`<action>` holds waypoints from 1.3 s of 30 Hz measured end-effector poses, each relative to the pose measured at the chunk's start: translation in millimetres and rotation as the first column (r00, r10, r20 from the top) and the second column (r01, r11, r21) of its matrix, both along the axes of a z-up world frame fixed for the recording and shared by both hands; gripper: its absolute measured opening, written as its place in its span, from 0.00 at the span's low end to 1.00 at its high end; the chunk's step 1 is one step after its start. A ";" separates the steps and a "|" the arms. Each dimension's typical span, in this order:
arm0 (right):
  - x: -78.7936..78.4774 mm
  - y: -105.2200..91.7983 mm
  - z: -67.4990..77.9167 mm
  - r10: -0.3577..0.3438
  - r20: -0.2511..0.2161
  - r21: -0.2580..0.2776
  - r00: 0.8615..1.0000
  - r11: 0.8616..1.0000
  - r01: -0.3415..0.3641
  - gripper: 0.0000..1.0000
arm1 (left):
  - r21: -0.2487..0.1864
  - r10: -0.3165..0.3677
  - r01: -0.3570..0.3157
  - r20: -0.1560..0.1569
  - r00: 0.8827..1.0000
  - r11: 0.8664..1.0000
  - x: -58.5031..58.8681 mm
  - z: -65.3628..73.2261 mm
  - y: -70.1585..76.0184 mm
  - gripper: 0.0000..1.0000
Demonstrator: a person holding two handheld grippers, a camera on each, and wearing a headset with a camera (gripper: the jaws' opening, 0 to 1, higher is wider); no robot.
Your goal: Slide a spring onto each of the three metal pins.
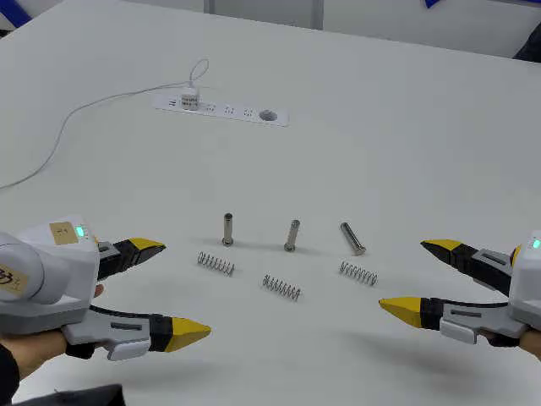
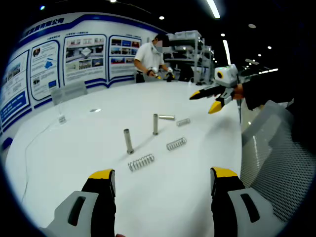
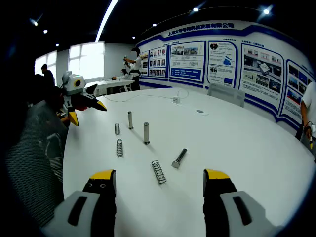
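Jaws apart, empty: left hand-held gripper [image 1: 182,288], right hand-held gripper [image 1: 403,275]. Best start: pinch left spring [image 1: 215,263] lightly near one end, line bore over upright left pin [image 1: 227,229].

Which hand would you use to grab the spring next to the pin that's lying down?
Right, probably. The right gripper hovers open just beside that spring and the lying pin; the left gripper is much farther off.

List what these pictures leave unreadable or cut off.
- Head view: the thin white cable runs off the left edge; its end is cut off.
- Head view: markings on the long white power strip are too small.
- Left gripper view: text on the blue-and-white wall posters is too small.
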State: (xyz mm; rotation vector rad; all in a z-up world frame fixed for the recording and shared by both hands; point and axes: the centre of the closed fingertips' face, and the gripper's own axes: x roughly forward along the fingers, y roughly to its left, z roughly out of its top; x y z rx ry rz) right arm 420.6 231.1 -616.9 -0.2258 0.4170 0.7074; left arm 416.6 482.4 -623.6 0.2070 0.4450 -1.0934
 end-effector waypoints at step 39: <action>13.7 -7.6 8.7 -0.058 -0.033 -0.023 0.998 0.998 0.058 0.63 | 0.005 -0.001 0.001 0.004 1.000 1.000 -0.7 0.5 -0.6 0.80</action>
